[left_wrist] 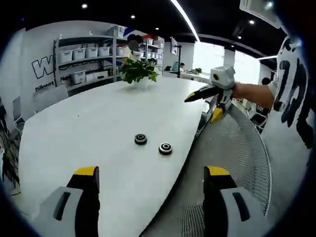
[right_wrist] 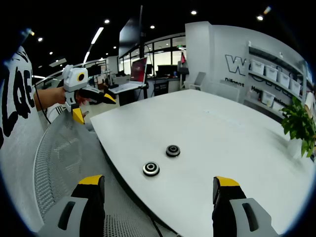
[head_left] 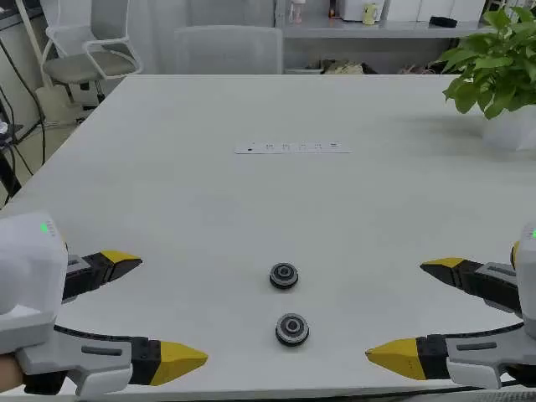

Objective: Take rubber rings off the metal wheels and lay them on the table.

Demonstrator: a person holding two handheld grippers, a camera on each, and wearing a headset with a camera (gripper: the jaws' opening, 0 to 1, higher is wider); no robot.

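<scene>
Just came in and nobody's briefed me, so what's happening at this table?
A person holds the left gripper and right gripper, both open, at the near edge of the white table. Two metal wheels, a near wheel and a far wheel, lie between them, rubber rings apparently on. Neither is touched yet.

The right gripper (right_wrist: 159, 182) is seen with its yellow-tipped black jaws spread wide, nothing held between them. Two small round metal wheels with black rubber rings are laid flat on the white tabletop (right_wrist: 222, 123) near its curved edge: the nearer wheel (right_wrist: 151, 169) and the farther wheel (right_wrist: 173, 150), close but apart. The left gripper (right_wrist: 94, 106) is held beyond that edge, jaws parted.
</scene>
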